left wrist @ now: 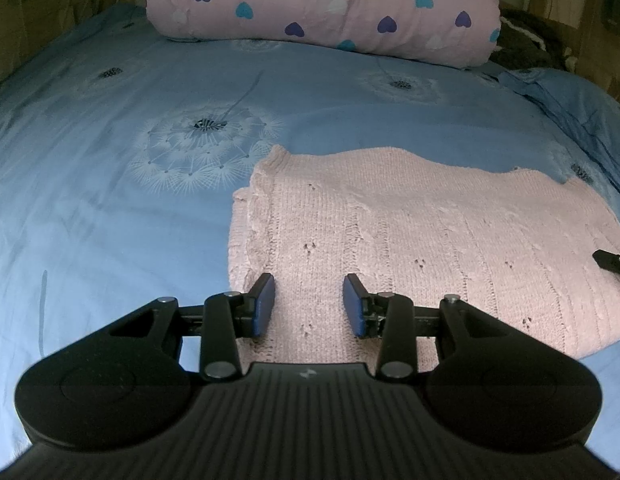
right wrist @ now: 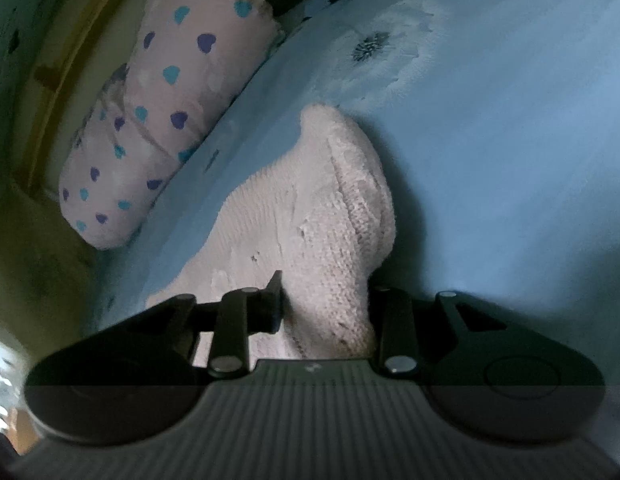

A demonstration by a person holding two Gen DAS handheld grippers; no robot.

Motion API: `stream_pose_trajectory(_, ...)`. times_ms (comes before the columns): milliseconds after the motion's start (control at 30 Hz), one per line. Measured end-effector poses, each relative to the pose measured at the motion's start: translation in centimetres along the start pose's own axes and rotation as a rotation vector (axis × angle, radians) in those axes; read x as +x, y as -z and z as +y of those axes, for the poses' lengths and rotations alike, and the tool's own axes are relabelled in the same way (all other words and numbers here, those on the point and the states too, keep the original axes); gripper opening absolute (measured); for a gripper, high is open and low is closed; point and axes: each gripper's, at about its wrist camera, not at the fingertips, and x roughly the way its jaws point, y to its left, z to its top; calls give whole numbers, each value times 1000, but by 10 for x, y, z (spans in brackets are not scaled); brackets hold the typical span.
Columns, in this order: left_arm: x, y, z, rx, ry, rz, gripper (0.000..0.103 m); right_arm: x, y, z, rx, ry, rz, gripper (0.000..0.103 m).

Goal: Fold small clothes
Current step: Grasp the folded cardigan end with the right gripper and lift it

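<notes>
A pale pink knitted garment (left wrist: 410, 232) lies flat on the blue bed sheet (left wrist: 109, 208), its left side folded in. My left gripper (left wrist: 308, 305) is open just above the garment's near edge, its blue pads apart with nothing between them. In the right wrist view, a bunched part of the same pink knit (right wrist: 330, 240) is raised off the sheet. My right gripper (right wrist: 324, 304) is shut on that fold; the right finger is hidden behind the cloth. The tip of the right gripper also shows in the left wrist view (left wrist: 612, 261) at the garment's right edge.
A rolled pink quilt with blue and purple hearts (left wrist: 322, 4) lies across the head of the bed. It also shows in the right wrist view (right wrist: 157, 112). Dark clothing (left wrist: 522, 44) sits at the back right corner. The sheet has dandelion prints (left wrist: 201, 148).
</notes>
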Motion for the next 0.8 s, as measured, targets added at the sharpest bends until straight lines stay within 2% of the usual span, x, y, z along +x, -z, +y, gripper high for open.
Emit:
stream_pose_trajectory(200,0,0,0,-1,-2,0,44,0,0,-3,-1,-19,-2,33)
stream_pose_trajectory(400,-2,-1,2,-11,3,-2,44,-4,1,0,15,-23,-29,29)
stream_pose_trajectory(800,-10,-6,12,-47,10,-14,45,-23,1,30,-55,-74,-92,27)
